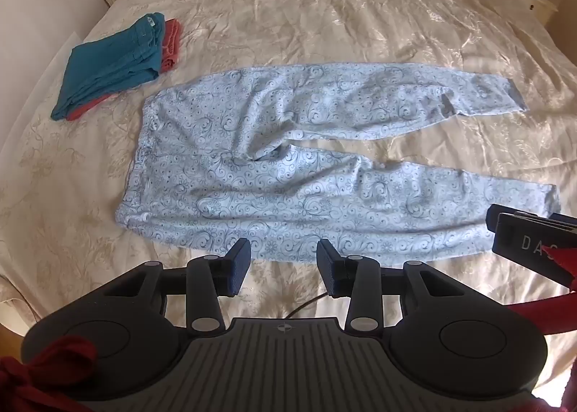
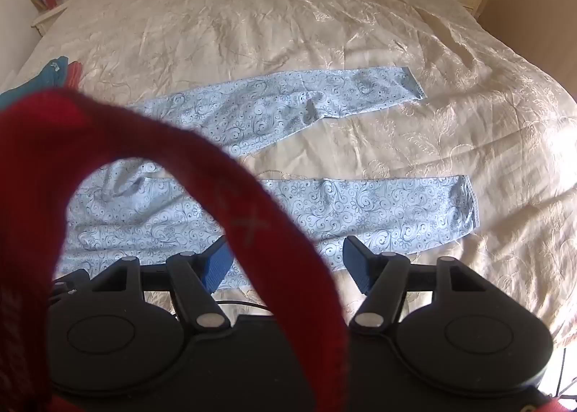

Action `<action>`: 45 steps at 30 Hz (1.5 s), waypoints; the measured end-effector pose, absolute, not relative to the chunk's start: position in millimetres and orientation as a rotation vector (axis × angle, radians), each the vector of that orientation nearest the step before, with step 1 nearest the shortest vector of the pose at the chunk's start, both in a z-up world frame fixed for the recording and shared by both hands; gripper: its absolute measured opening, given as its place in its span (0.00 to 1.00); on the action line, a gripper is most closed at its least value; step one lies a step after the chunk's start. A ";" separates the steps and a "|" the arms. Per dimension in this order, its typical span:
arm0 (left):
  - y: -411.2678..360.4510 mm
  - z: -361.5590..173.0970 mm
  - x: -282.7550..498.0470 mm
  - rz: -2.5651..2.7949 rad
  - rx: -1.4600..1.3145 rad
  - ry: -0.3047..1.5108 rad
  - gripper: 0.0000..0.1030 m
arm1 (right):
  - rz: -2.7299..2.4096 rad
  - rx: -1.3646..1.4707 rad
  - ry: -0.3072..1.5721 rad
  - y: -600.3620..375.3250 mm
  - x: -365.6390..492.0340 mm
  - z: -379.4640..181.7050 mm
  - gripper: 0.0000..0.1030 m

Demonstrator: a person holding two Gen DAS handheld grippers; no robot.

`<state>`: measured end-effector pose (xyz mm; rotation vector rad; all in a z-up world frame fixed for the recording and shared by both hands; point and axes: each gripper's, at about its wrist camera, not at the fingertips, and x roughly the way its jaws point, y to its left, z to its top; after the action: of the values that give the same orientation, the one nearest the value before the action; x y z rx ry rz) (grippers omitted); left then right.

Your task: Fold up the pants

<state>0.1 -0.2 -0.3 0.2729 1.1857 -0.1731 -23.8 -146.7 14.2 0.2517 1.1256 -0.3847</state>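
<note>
Right now the pants (image 1: 299,163) are lying spread flat on the cream bedspread (image 1: 288,15), unfolded, with both legs apart and nothing yet doubled over. Both grippers are hovering just off the near edge of the fabric, and neither is holding anything: the left gripper (image 1: 283,262) is showing its blue pads spread wide over the hem of the near side, and the right gripper (image 2: 286,267) is likewise standing open near the near leg, though a red strap (image 2: 202,177) is crossing the right wrist view and hiding part of the cloth. The step in hand looks to be the first fold — bringing the near leg over onto the far leg. To do it well, each gripper would be pinching only the near edge, one toward the waist and one toward the cuff, lifting together so the leg is carried over evenly and the seams are lining up. The garment's long axis is running left to right across the bed, with the waistband (image 1: 139,159) pointing left and the cuffs pointing right. A folded teal and coral stack (image 1: 111,65) is sitting well clear, beyond the waistband — leaving room for the fold.
</note>
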 end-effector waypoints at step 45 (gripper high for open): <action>-26.7 -71.7 195.3 -0.076 0.274 1.171 0.32 | -0.480 0.350 1.086 -292.9 152.3 -75.9 0.49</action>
<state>195.3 -26.7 -71.7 0.2741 1.1711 -0.0758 152.3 -292.9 -75.9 0.3497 1.0861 -0.4804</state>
